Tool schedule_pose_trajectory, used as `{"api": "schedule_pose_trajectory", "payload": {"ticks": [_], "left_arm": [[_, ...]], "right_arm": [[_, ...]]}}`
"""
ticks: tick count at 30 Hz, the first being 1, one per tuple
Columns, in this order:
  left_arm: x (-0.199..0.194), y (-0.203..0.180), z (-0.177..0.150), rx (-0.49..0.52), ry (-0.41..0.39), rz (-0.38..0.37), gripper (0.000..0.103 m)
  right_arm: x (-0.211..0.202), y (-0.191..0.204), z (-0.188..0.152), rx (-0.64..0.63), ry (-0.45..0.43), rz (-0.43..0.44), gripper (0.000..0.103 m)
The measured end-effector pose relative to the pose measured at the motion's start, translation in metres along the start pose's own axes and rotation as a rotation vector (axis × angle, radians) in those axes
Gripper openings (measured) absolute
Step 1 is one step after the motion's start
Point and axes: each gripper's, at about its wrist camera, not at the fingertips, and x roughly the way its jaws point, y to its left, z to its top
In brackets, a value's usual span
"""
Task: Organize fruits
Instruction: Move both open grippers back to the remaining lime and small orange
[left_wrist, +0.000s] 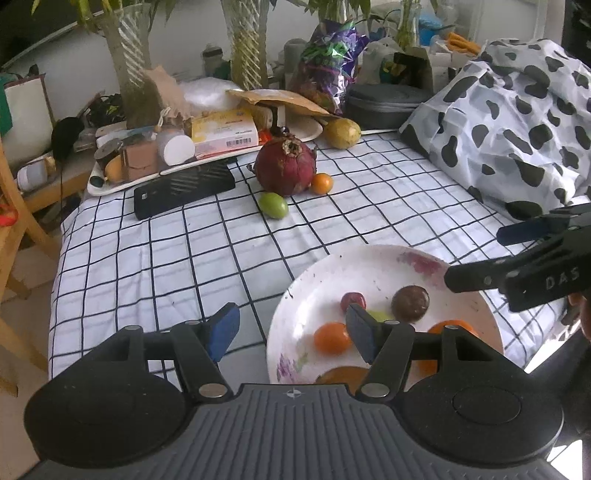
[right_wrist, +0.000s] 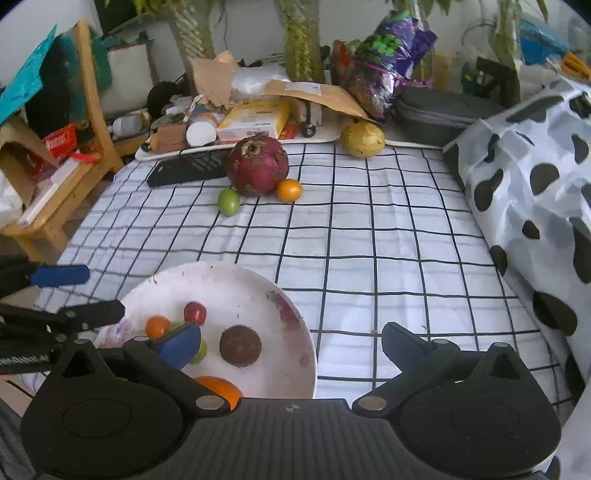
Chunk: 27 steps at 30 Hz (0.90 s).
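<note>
"DAS" lettered on right gripper; white plate holding small fruits at table's near edge; both grippers' jaws released, left gripper too.

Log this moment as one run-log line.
left hand-held gripper: open, empty | right hand-held gripper: open, empty | white round plate: holds small fruits | big dark-red fruit: on checked cloth

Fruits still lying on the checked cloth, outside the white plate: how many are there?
4: a dark red fruit, a small orange one touching it, a green one in front, and a yellow one behind. Clutter may hide others.
</note>
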Motion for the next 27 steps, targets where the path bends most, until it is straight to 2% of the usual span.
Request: {"api": "schedule_pose_trajectory", "payload": {"ticks": [4, 10, 16, 27], "left_arm": [[0.007, 0.004, 0.003, 0.014, -0.012, -0.01, 0.062], [0.016, 0.007, 0.01, 0.018, -0.028, -0.01, 0.062], [0.022, 0.012, 0.017, 0.004, -0.041, -0.024, 0.062], [0.035, 0.019, 0.033, 0.013, -0.056, -0.032, 0.062]], "right_arm": [[0.003, -0.002, 0.002, 0.032, -0.03, -0.009, 0.103], [0.017, -0.002, 0.006, -0.018, -0.032, -0.022, 0.103], [0.026, -0.004, 0.012, -0.023, -0.023, 0.01, 0.103], [0.04, -0.004, 0.035, -0.082, -0.052, 0.016, 0.103]]}}
